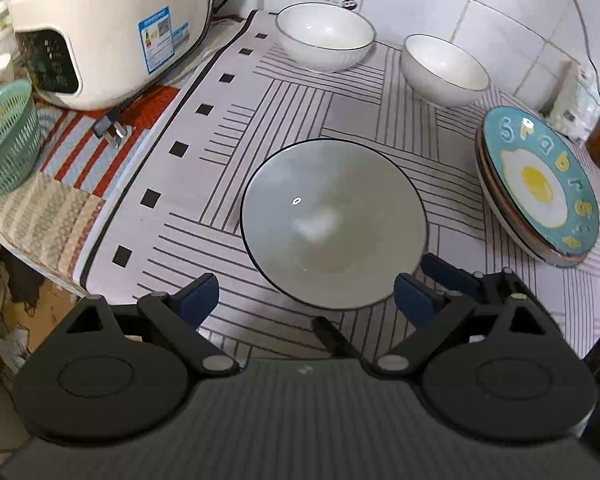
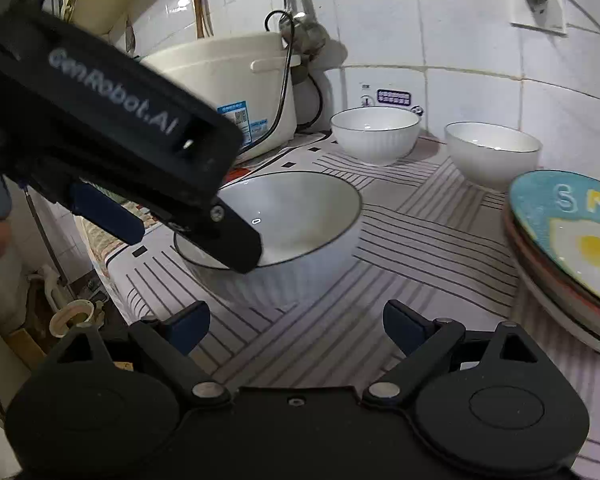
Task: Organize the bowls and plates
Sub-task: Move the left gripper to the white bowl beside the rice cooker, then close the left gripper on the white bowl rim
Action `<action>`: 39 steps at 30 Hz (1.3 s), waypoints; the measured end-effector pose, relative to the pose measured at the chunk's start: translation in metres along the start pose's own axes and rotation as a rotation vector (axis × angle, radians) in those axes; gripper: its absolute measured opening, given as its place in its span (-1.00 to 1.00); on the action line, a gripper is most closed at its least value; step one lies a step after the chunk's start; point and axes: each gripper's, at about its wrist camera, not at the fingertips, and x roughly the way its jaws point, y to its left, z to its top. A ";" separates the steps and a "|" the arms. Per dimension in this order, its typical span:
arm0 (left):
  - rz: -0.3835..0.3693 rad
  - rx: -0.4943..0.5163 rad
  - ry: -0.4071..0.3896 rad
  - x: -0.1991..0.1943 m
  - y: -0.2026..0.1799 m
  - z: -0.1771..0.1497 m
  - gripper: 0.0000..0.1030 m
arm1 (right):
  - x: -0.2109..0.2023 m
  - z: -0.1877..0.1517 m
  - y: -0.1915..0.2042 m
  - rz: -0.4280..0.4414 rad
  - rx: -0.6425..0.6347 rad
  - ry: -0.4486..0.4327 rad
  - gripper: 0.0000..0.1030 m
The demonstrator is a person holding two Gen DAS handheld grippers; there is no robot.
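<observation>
Hovering above the near rim of the large bowl (image 1: pixel 334 222), the left gripper (image 1: pixel 306 300) has its fingers spread wide with nothing between them; in the right wrist view one finger dips just inside the bowl's near-left rim, which suggests a rim pinch is being lined up. The right gripper (image 2: pixel 296 322) waits low over the striped mat (image 2: pixel 412 240), its fingers also apart and empty, near the bowl but not touching it.

The large bowl sits in the middle of the mat, upright, white with a thin dark rim and a ribbed outer wall, glossy inside. Two smaller bowls of the same look stand at the far side: one far bowl (image 1: pixel 326 36) toward the left, the other small bowl (image 1: pixel 444 68) to its right, apart from each other. At the right lies a stack of plates (image 1: pixel 538 184), the top one teal with a fried-egg picture. Plates look gathered already; the bowls are probably meant to nest next.
</observation>
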 end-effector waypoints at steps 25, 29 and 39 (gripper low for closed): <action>0.024 -0.043 -0.005 0.026 0.008 0.015 -0.58 | 0.034 0.011 0.008 0.011 -0.067 -0.050 0.82; 0.012 -0.023 -0.012 0.019 0.002 0.022 -0.59 | 0.028 0.018 0.006 -0.008 -0.095 -0.060 0.81; -0.015 0.023 -0.027 0.027 -0.022 0.059 -0.58 | 0.025 0.043 -0.017 -0.062 -0.093 -0.072 0.82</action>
